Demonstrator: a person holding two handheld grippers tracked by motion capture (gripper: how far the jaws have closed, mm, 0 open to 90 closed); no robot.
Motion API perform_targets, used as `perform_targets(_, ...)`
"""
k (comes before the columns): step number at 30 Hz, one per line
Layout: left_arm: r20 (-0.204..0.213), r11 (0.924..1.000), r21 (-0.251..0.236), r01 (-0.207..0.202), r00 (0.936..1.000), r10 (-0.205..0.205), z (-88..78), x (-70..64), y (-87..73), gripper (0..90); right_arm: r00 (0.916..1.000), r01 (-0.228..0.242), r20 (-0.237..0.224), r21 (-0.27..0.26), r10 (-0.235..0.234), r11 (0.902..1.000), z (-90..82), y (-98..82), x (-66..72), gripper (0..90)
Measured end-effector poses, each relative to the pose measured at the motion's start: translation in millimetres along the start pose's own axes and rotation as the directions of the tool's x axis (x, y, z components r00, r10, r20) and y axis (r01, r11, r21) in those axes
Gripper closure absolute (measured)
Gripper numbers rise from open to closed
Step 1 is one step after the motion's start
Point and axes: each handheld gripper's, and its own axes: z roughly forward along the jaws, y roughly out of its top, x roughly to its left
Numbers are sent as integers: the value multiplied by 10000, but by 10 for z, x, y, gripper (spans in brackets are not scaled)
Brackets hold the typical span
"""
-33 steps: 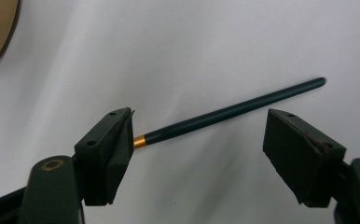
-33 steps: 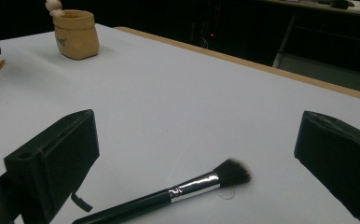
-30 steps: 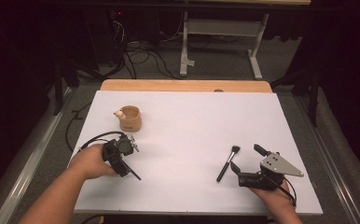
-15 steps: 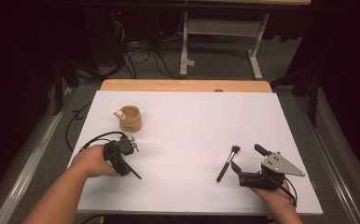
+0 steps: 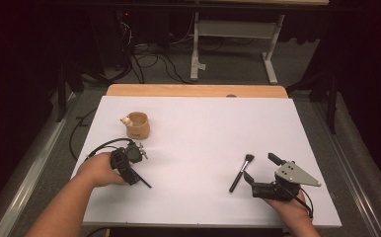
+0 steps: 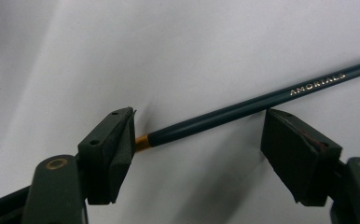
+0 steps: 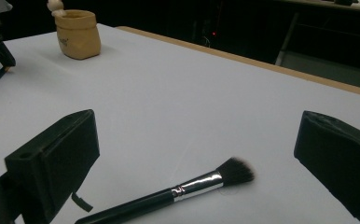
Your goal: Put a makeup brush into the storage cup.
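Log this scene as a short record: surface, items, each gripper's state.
surface: white table
cup: tan cup, upright, far left part of the table
pencil: dark slim pencil marked AMORTALS, lying flat between the left gripper's jaws
brush: black makeup brush lying flat, bristles pointing away from the person
left gripper: left gripper jaws open around the pencil, pads not pressing it
right gripper: right gripper jaws wide open, brush lying just ahead between them, not gripped

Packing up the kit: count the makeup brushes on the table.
2. A dark slim brush lies between the left gripper's open jaws; a black powder brush lies beside the right gripper.
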Motion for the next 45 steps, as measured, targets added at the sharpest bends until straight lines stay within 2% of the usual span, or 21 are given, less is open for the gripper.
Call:
perform_targets(6,597,9999,60,134,9981,-137,27,72,-4,280,10000,-46,20,9,46,10000,-1,-4,-6,15)
perform_targets(8,843,9998,84,203,9962,-210,28,90,-6,312,10000,-98,2,14,98,10000,2,-6,-4,15)
perform_targets(11,924,9996,83,285,9953,-291,28,97,-4,333,10000,-68,-23,23,68,10000,7,-8,-5,15)
perform_targets(16,935,9986,88,523,9942,-529,10,100,-2,418,10000,-74,-29,4,74,10000,6,-7,-4,16)
perform_targets(25,858,9974,154,707,9937,-717,-8,92,2,571,10000,-77,-9,-60,77,10000,-2,-1,-11,17)
perform_targets(37,782,9970,297,710,9942,-732,-17,16,31,712,10000,-96,-28,-78,95,9999,-8,4,-4,18)
perform_targets(45,796,9973,287,683,9943,-703,-21,-2,27,755,10000,-82,-24,-75,81,9999,-12,5,-3,18)
